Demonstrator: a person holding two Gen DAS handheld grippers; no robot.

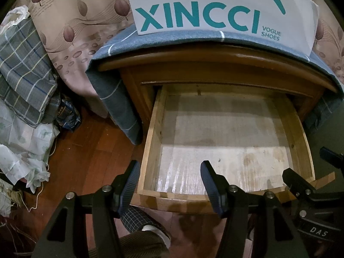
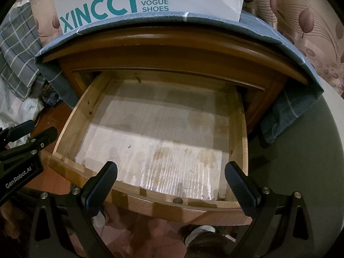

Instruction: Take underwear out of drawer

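Plaid fabric (image 1: 23, 68) lies heaped at the far left on pale crumpled sheets, with a blue printed packet (image 1: 68, 116) on the red-brown wood floor (image 1: 90, 150) just beside it. Next along, a leaf-patterned curtain (image 1: 81, 21) hangs behind one wooden nightstand (image 1: 215, 68), whose top is draped with a blue cloth (image 1: 116, 94) that falls down its left side. One white shoe box (image 1: 215, 2) lettered XINCCI stands on that cloth. One drawer (image 1: 150, 142) is pulled out, and inside it I see only a stained, ribbed pale liner (image 1: 225, 142); no underwear shows in it or anywhere else in either view. The left gripper (image 1: 169, 185) hovers over the drawer's front left corner, jaws apart with nothing between them. To its right, the right gripper (image 2: 172, 182) hangs over the drawer's front edge, jaws spread wide and likewise holding nothing. Nothing stands between either tool and the drawer. Below them a checked slipper (image 1: 137, 219) and a trouser leg show on the floor. A grey-green surface (image 2: 301, 150) fills the far right.
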